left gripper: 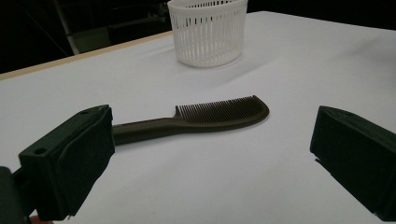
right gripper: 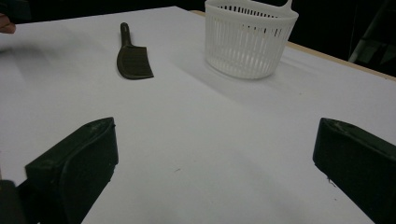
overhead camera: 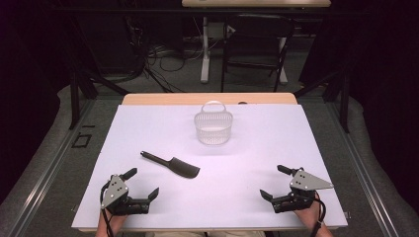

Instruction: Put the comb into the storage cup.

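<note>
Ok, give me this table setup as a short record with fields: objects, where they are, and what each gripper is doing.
surface: white table
comb: dark, lying flat, left of centre, handle pointing far-left
basket: white, slotted, upright, far centre, looks empty
left gripper: open, near-left, holding nothing, close to comb
right gripper: open, near-right, holding nothing
contact: neither gripper touches comb or basket
</note>
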